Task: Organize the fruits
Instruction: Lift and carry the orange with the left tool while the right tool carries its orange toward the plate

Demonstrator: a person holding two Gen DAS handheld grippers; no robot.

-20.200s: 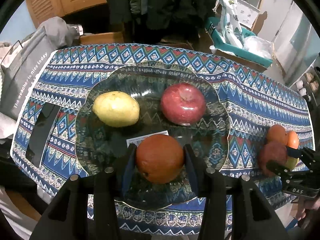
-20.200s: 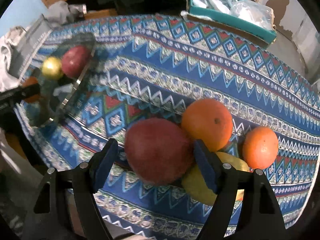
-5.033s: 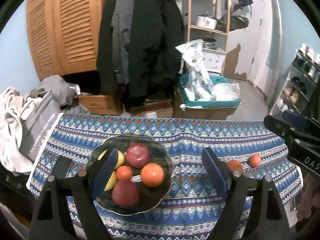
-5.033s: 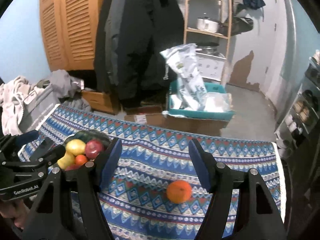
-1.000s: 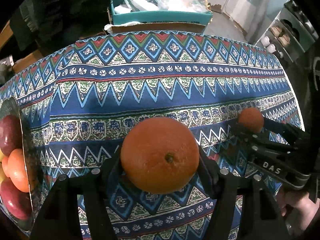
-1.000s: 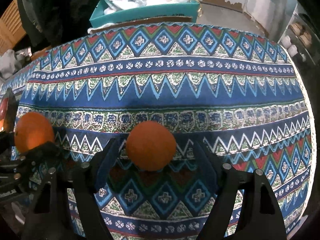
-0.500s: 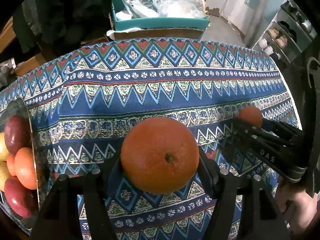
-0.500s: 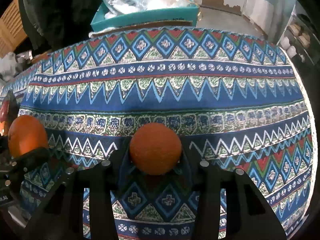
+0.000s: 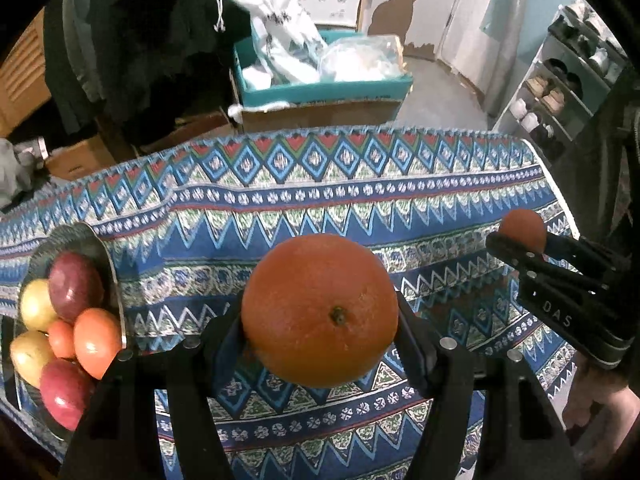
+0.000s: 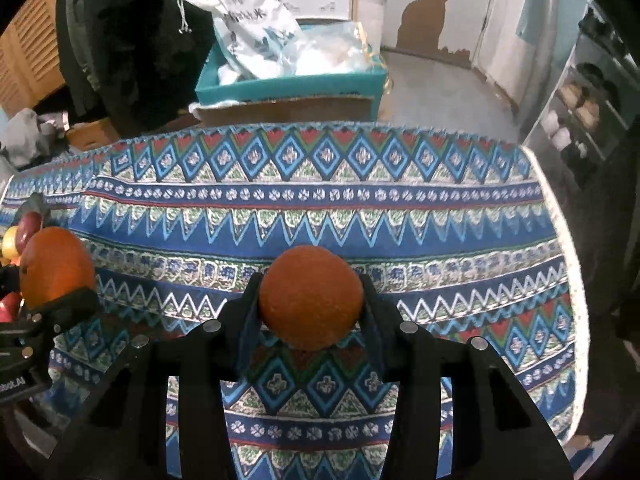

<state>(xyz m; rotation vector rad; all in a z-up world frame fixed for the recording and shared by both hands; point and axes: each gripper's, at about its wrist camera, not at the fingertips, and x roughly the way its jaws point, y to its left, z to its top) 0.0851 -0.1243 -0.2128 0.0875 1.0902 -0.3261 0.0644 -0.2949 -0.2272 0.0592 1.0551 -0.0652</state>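
Observation:
My left gripper is shut on a large orange and holds it above the patterned tablecloth. My right gripper is shut on a smaller orange, also lifted off the cloth. In the left wrist view the right gripper and its orange show at the right. In the right wrist view the left gripper's orange shows at the far left. A dark glass plate at the left holds apples, yellow fruit and oranges.
Behind the table stand a teal box with plastic bags on a cardboard carton, dark coats and a shoe rack at the right. The table's far edge and right edge are close.
Both grippers have risen and tilted up with their oranges; more of the room shows. The right gripper closed on its orange between one second and half a second ago.

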